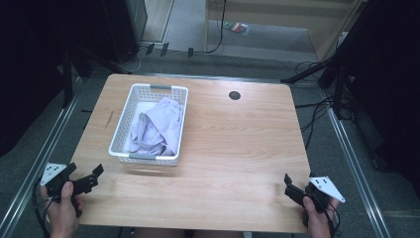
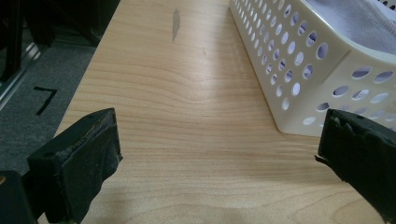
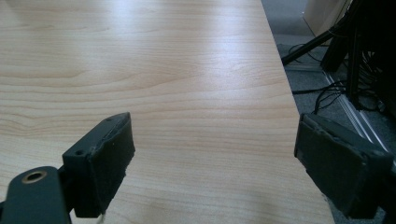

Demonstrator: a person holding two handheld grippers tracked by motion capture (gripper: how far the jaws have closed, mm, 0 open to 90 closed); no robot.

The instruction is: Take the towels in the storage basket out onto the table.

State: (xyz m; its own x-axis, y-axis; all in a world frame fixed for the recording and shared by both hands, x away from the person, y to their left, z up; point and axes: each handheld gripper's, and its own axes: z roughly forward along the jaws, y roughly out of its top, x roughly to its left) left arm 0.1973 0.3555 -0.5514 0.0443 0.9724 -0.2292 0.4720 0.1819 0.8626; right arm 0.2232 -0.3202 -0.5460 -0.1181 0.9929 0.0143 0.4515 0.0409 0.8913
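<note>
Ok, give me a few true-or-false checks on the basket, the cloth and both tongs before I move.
1. The white perforated basket sits on the left half of the wooden table. True.
2. The pale cloth lies spread flat on the table. False: it is bunched inside the basket.
3. The left tongs are open with nothing between the jaws. True.
4. The right tongs are clamped on the basket rim. False: they are open, near the table's right front corner, far from the basket.
5. The left tongs are nearer the basket than the right tongs. True.
</note>
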